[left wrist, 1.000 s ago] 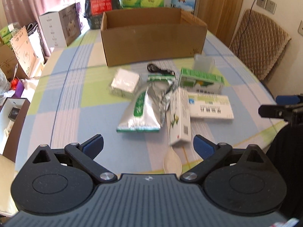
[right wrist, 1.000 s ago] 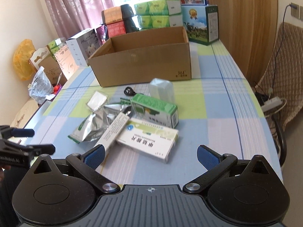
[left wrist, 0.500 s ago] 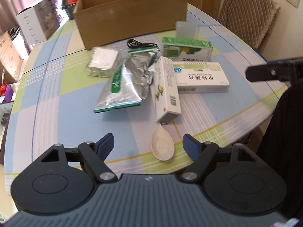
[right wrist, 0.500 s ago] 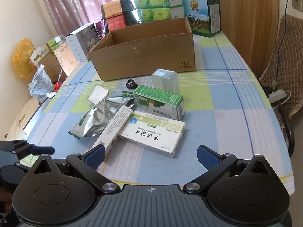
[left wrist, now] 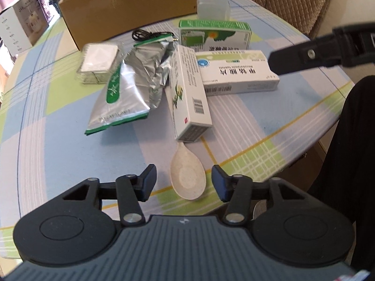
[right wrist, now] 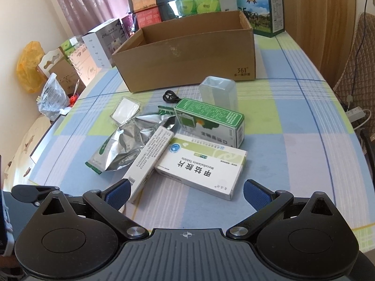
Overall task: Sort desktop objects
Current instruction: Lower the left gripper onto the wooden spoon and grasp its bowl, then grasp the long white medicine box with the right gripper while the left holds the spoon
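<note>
The left gripper (left wrist: 184, 182) stands open, its fingers on either side of the spoon (left wrist: 187, 178) near the table's (left wrist: 281, 128) front edge. The right gripper (right wrist: 186, 193) is open too, empty, before the white tablet box (right wrist: 201, 166). The spoon looks light, stiff and smooth; its handle lies hidden under the long carton (left wrist: 189, 93), so the bowl's rims seem the best hold. Compared with half a second ago, both grippers are lower and closer.

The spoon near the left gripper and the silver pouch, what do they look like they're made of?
The spoon looks like matte, cream-coloured plastic or a fibre composite: fine speckles, no shine. The silver pouch looks like metallised foil laminate: sharp creases with mirror-like glints and a green printed strip. Neither can be confirmed by look alone.
</note>
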